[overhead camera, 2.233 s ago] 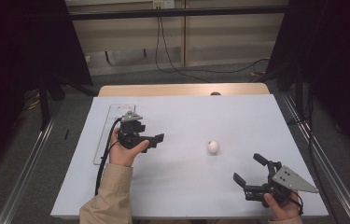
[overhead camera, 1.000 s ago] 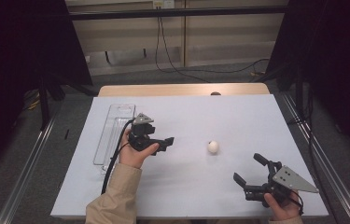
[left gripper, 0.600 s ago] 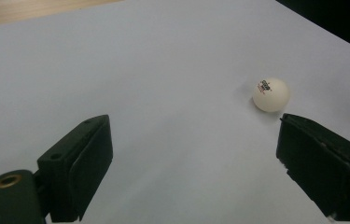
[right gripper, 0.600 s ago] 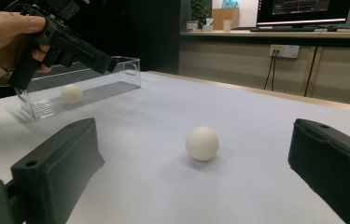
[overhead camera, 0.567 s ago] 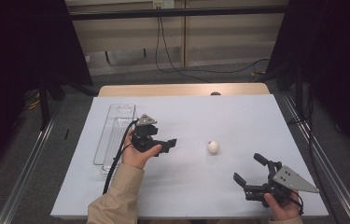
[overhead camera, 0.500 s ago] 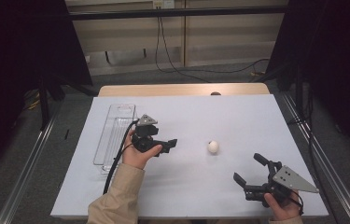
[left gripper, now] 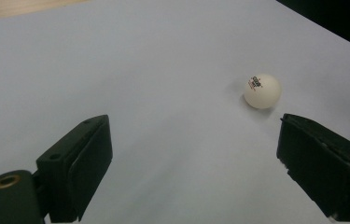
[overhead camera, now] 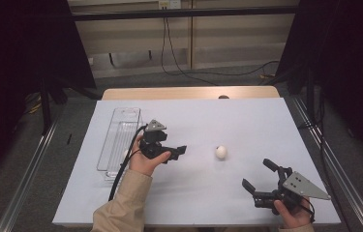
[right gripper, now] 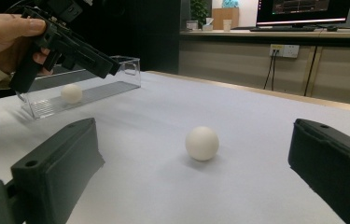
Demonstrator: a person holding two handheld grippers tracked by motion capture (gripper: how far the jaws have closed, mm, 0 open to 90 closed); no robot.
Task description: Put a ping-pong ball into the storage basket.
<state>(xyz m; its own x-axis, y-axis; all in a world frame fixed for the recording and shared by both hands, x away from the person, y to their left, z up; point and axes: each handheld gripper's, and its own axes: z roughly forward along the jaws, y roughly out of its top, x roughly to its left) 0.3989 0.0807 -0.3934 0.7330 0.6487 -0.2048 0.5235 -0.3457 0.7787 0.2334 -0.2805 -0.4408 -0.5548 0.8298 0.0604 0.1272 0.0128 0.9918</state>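
Our right gripper [overhead camera: 260,176] sits nearest us at the table's [overhead camera: 266,121] near right corner, jaws wide apart with nothing between them, aimed at the white ball [overhead camera: 221,152]. Farther in, our left gripper [overhead camera: 179,151] hovers above the table left of that ball, its jaws also spread and empty; the ball [left gripper: 262,91] lies just ahead, apart from both grippers. Beyond, the clear tray [overhead camera: 121,118] at far left holds a second ball [right gripper: 71,93].
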